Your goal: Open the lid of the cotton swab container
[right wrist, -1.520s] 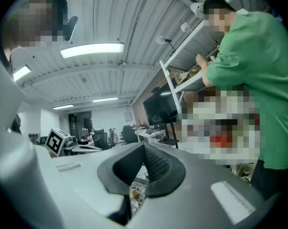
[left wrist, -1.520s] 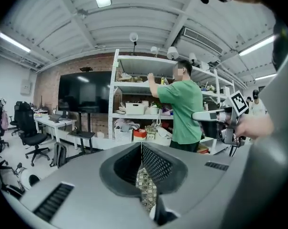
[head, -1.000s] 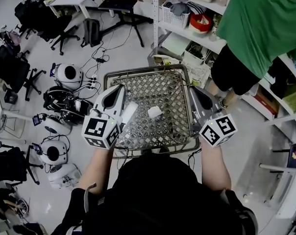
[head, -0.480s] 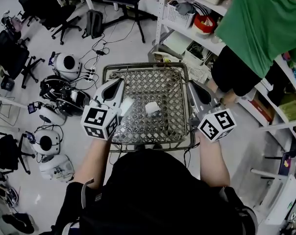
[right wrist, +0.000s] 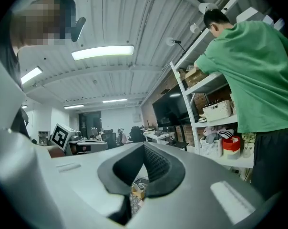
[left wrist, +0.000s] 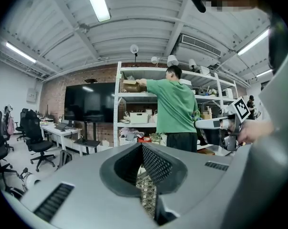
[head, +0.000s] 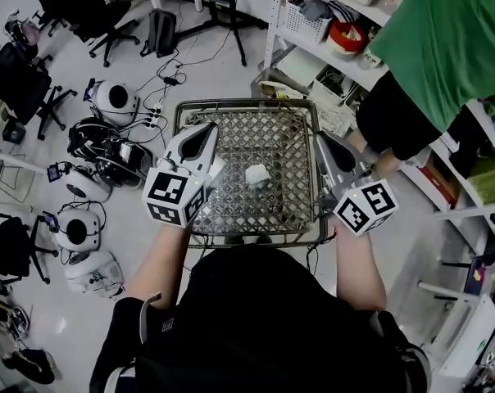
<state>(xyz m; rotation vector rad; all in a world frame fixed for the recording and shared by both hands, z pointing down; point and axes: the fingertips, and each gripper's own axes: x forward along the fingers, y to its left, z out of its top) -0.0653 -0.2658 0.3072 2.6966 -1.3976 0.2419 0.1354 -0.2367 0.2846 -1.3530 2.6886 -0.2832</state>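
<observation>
A small white container [head: 257,174] sits near the middle of the metal lattice table [head: 272,137]. My left gripper [head: 207,128] hovers over the table's left side, left of the container and apart from it, shut with nothing in it. It partly covers a white oblong piece [head: 218,169]. My right gripper [head: 320,138] hangs over the table's right edge, shut and empty as well. The left gripper view shows shut jaws [left wrist: 142,147] with lattice below and the right gripper [left wrist: 220,128] across. In the right gripper view the jaws [right wrist: 144,149] meet, and the container is not visible.
A person in a green shirt [head: 444,47] stands at shelving [head: 309,15] with baskets, close behind the table's right corner. Round white devices [head: 112,101], cables and office chairs [head: 18,97] crowd the floor to the left.
Both grippers stay shut and nearly in place. The head view has shifted a little, and the left gripper now covers more of the white oblong piece.
</observation>
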